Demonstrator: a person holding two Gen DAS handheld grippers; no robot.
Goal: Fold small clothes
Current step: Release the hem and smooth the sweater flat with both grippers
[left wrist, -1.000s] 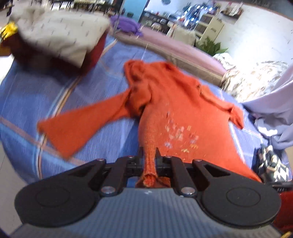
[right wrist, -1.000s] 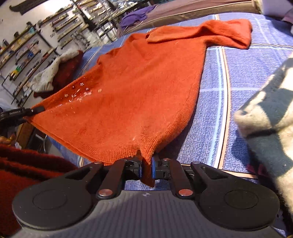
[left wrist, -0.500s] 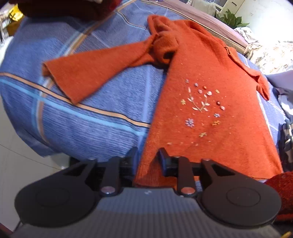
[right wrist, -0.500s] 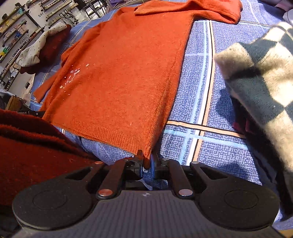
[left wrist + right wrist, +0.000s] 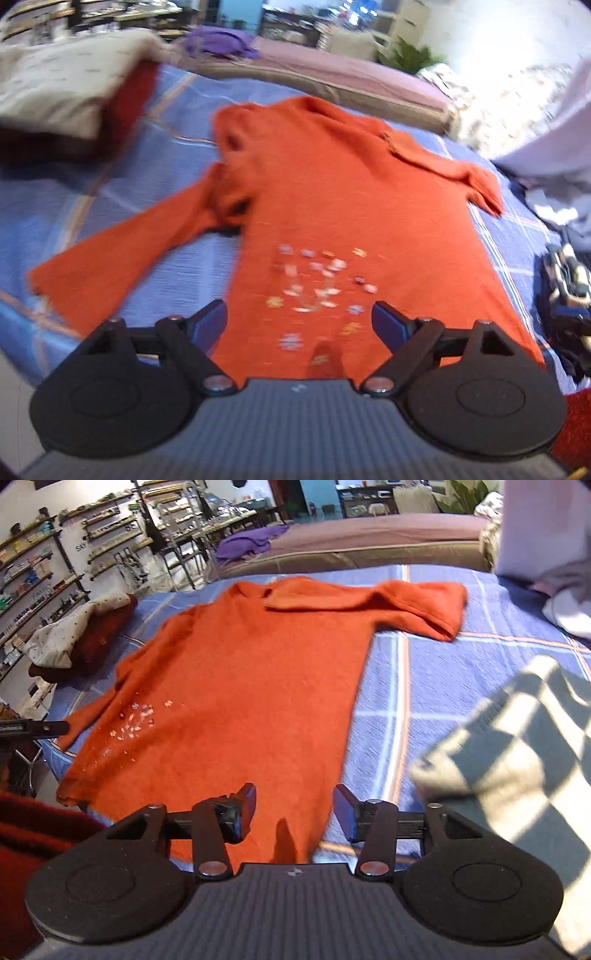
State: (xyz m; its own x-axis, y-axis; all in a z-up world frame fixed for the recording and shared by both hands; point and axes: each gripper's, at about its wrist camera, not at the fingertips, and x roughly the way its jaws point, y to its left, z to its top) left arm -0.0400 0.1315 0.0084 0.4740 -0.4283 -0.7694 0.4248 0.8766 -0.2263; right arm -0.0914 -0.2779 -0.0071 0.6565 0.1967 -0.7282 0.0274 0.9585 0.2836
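An orange knitted sweater with small flower embroidery lies spread flat on the blue checked bedspread, also seen in the right wrist view as the sweater. Its left sleeve stretches out sideways; the other sleeve is folded across near the collar. My left gripper hovers over the hem near the embroidery, jaws opening, pads clear of the cloth. My right gripper hangs over the hem's right corner, jaws opening too, touching nothing. The left gripper's tip shows at the far left.
A cream and dark red pile of clothes sits at the back left. A checked grey and cream garment lies at the right, pale cloth behind it. Another bed with a purple garment stands beyond. Dark red knit is at the near left.
Both grippers have let go of the sweater's hem and opened wide. The sweater has dropped flat onto the bedspread. The left gripper has shifted sideways over the embroidered area.
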